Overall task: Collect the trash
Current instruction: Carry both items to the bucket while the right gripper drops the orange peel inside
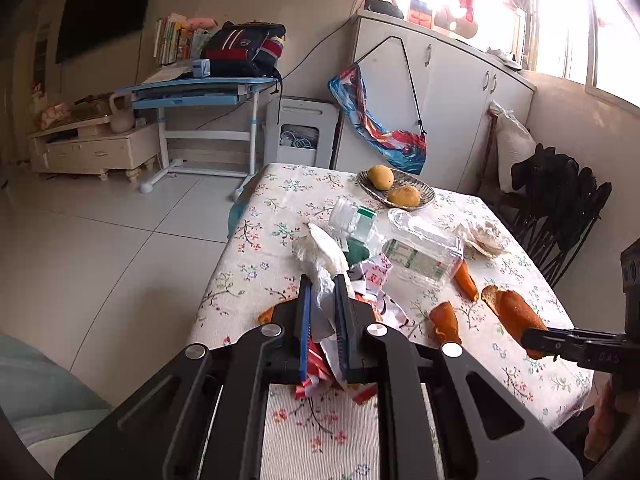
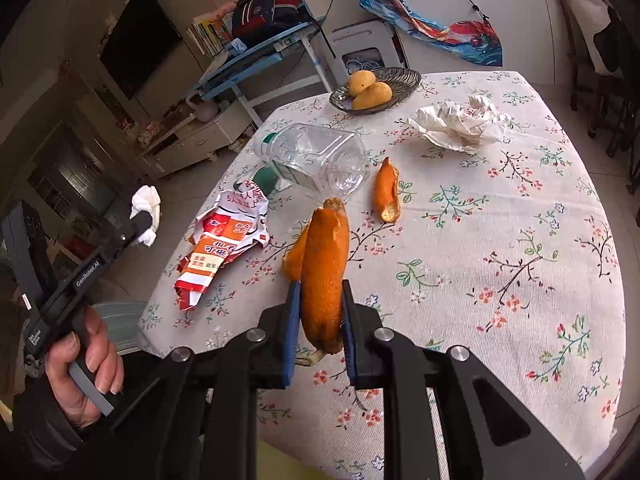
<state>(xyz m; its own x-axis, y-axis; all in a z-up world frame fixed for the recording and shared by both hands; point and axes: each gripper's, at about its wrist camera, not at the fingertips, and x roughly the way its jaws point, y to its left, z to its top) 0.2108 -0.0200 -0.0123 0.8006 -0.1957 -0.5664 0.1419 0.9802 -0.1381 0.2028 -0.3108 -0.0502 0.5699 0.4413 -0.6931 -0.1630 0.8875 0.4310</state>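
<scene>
On the floral tablecloth (image 2: 500,300) lies scattered trash. My left gripper (image 1: 322,284) is shut on a crumpled white tissue (image 1: 316,252), lifted off the table. The right wrist view shows that gripper (image 2: 140,222) beyond the table's left edge with the tissue (image 2: 146,204) in it. My right gripper (image 2: 320,286) is shut on a long orange peel (image 2: 324,264), raised above the cloth. A second peel (image 2: 386,192), a third (image 1: 444,320), a red-and-white wrapper (image 2: 224,248), a clear plastic bottle (image 2: 316,160) and a tissue wad (image 2: 464,124) lie on the table.
A woven dish (image 2: 404,80) with two mangoes stands at the table's far edge. A pale teal bin (image 2: 120,320) sits on the floor by the near left corner. A person's hand (image 2: 80,356) holds the left gripper's handle. Dark chairs (image 1: 560,208) stand to the right.
</scene>
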